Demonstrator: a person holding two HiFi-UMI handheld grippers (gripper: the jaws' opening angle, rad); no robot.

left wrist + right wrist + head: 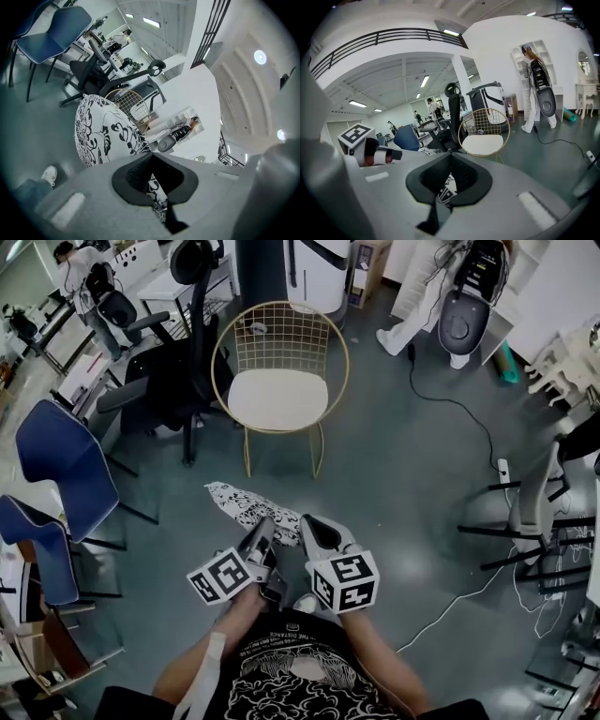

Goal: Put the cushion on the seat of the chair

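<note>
A black-and-white patterned cushion [242, 502] hangs low over the grey floor in front of me, held by its near edge. My left gripper [262, 529] and right gripper [310, 524] sit side by side, both shut on the cushion. In the left gripper view the cushion [107, 136] bulges up to the left and its fabric is pinched in my left gripper [158, 197]. In the right gripper view a bit of the cushion [446, 187] shows between the shut jaws. The gold wire chair [279, 343] with its white seat [278, 397] stands further ahead, and its seat [483, 144] is bare.
A black office chair [173, 371] stands just left of the gold chair. Blue chairs [62, 460] line the left side. A white cable [452, 401] runs over the floor at right, near a white chair [534, 495]. A person [417, 296] stands at the back right.
</note>
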